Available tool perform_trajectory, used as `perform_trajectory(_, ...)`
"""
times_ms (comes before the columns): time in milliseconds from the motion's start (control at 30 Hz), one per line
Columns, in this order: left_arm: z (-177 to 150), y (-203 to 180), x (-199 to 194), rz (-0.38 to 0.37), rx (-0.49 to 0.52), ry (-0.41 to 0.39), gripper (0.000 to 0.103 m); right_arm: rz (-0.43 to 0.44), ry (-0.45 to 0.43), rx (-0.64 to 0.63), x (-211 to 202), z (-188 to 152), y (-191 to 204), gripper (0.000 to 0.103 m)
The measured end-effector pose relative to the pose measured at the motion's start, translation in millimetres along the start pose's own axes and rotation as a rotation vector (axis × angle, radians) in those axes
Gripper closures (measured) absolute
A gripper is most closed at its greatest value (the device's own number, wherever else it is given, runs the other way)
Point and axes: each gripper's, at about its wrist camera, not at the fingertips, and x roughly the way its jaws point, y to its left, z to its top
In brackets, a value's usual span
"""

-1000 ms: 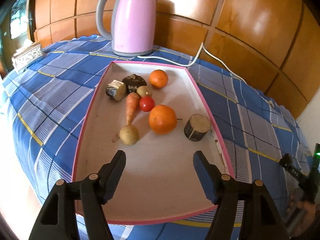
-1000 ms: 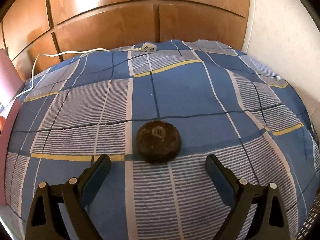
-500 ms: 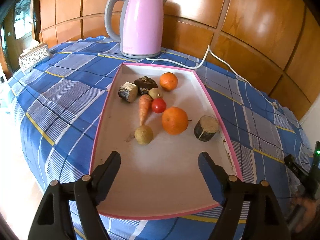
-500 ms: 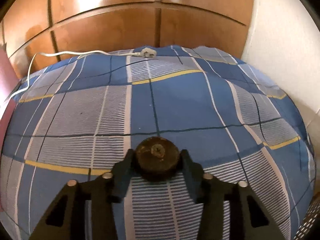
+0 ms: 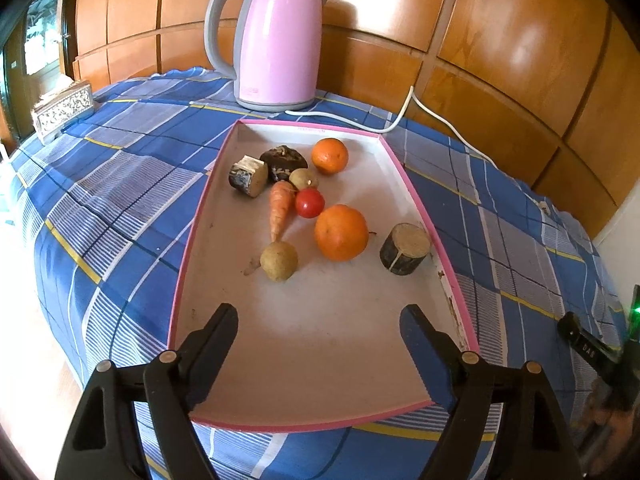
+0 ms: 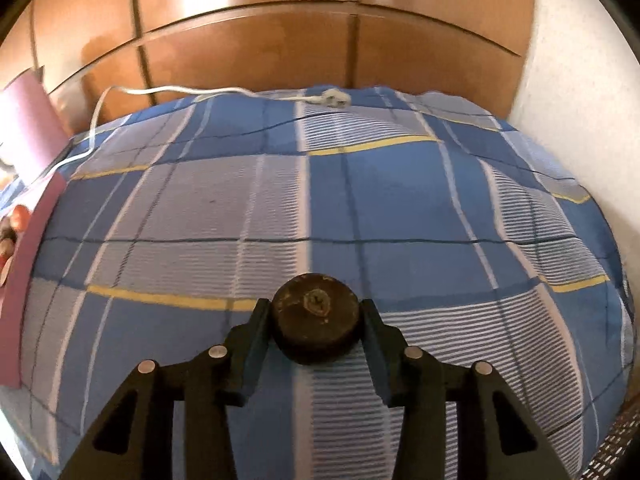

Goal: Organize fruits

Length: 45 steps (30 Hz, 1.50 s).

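- Right gripper [image 6: 316, 322], wide apart a second ago, now clamps the round dark brown fruit [image 6: 315, 312] — lifted clear, heading for the tray at nine o'clock.
- Left gripper [image 5: 318, 330] — jaws opening, empty — hovers over the pink-rimmed white tray [image 5: 320, 360].

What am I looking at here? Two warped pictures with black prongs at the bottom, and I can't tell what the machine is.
There is no robot: a person holds a two-finger gripper in each hand, each with a fisheye camera looking along its fingers. The left gripper hovers over a pink-rimmed tray, jaws opening, nothing between them. The tray holds two oranges, a carrot, a tomato and other small pieces; a pink kettle stands behind. The right gripper is closed on a dark round fruit above the blue checked cloth.
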Motion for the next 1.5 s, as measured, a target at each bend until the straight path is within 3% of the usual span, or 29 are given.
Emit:
perform_trajectory(767,9,37,-8,0.043,-0.112,-0.047,0.017,0.360,-0.047,-0.168,-45,15,102,0.059)
perform_trajectory(1133,11,55,-11,0.069,-0.139,-0.058,0.017,0.546,-0.014,-0.346,-51,43,211,0.059)
perform_trajectory(1400,9,64,-11,0.081,-0.143,-0.058,0.017,0.576,0.053,-0.372,-24,70,283,0.058)
perform_trajectory(1500,8,66,-8,0.086,-0.148,-0.052,0.017,0.560,0.091,-0.371,-11,73,297,0.050)
